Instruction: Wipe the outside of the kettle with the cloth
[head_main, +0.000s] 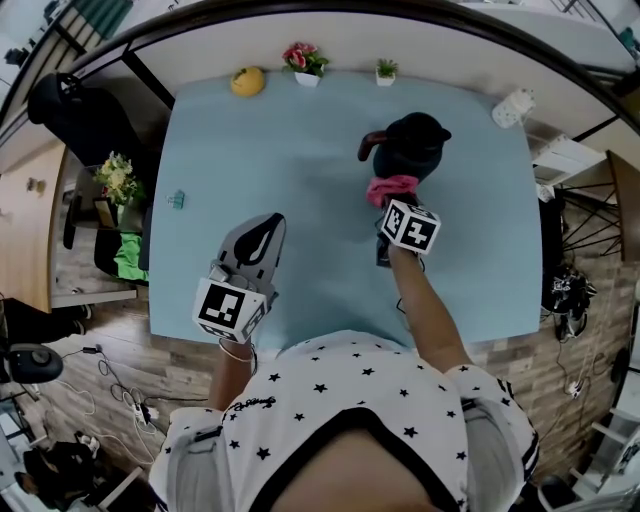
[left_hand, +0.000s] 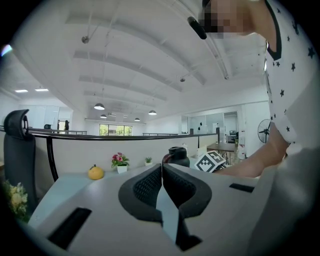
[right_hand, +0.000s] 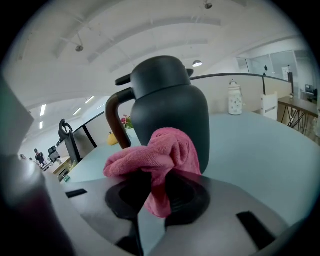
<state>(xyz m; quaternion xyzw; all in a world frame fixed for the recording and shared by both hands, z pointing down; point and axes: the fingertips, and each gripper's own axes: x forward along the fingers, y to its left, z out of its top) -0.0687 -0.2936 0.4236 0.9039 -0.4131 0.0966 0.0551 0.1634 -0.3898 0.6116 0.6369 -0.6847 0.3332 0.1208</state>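
the dark kettle stands upright on the light blue table, in its far right part, a little in from the far edge, with its brown handle turned toward the left edge. the right gripper is clamped on the pink cloth: a fold of it is pinched between the jaws, and the rest bunches up above them. the cloth lies against the lower part of the kettle's near side, just beside the foot of the handle, and seems to touch the body there, though the contact itself is hidden behind the bunched cloth.

the left gripper is over the near left part of the table, well apart from the kettle, with its jaws together and nothing between them.

along the far edge stand a yellow fruit, a white pot of pink flowers and a small green plant. a white jar sits at the far right corner, and a small teal clip lies near the left edge.
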